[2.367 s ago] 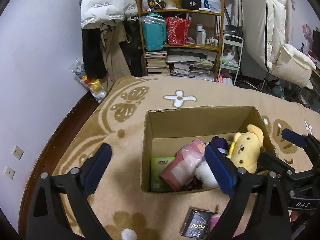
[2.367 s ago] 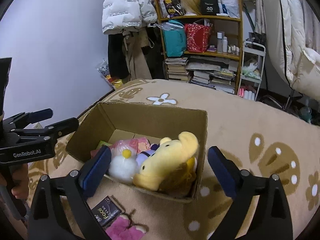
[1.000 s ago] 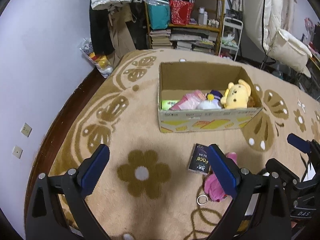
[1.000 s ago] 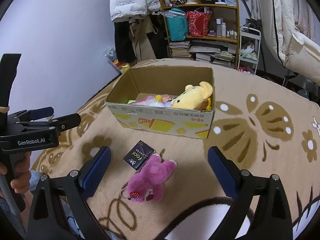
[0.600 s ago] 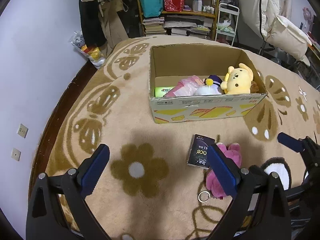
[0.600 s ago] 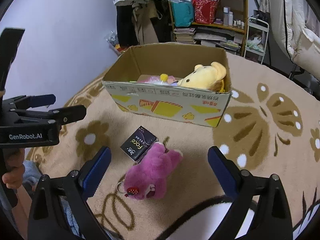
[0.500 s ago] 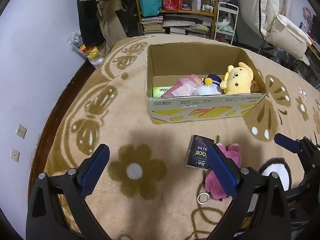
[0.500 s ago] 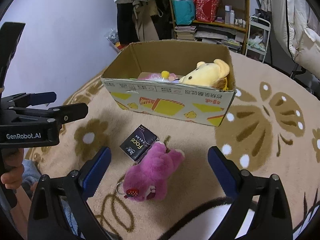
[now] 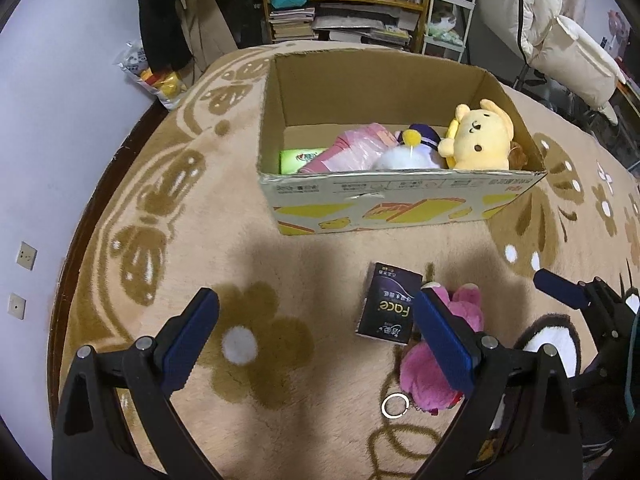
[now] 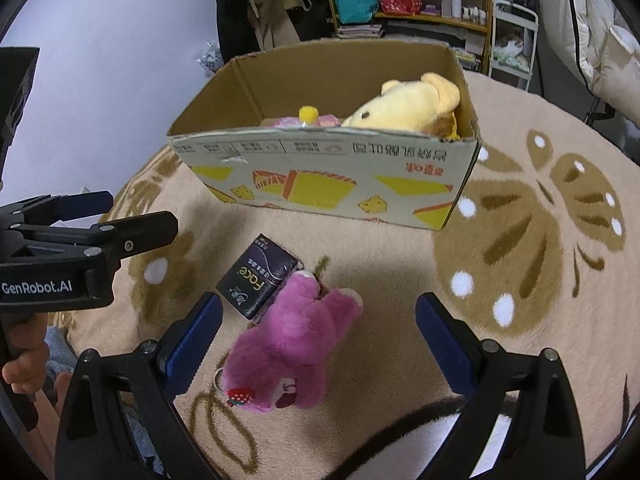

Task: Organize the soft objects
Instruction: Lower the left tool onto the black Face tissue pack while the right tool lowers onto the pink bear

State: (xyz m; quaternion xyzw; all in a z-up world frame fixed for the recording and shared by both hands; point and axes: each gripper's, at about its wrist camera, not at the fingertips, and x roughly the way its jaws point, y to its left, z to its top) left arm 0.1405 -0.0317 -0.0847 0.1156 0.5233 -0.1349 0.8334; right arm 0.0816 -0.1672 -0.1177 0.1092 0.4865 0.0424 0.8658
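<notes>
We held the right gripper [image 10: 316,340] low over the carpet [image 10: 400,276], its jaws spread wide and empty, with the pink plush [image 10: 296,344] lying on the carpet between and just ahead of them. A key ring [image 10: 218,378] and a small strawberry charm [image 10: 240,396] hung from the plush's near end. Touching its far end lay a dark pack [image 10: 260,280] marked "Face", flat on the carpet.

Our left gripper [image 9: 316,340] hovered to the left, jaws likewise spread and holding nothing; from its camera the plush [image 9: 432,360] showed partly behind the right finger, with the pack [image 9: 390,304] just beside it and the ring [image 9: 395,405] nearer us. A hand [image 10: 24,356] gripped the left tool's handle at the edge of the right view.

Farther on stood the open box [image 9: 400,200] on the carpet, well apart from the plush. Inside it lay a yellow plush [image 9: 478,140] at the right end, a white plush [image 9: 404,156] with a yellow pom-pom beside it, a pink bag [image 9: 352,148] and a green pack [image 9: 298,158] toward the left.

Beyond the box stood a shelf [image 9: 360,4] with books and bags, and coats [image 9: 180,20] hung against the wall.
</notes>
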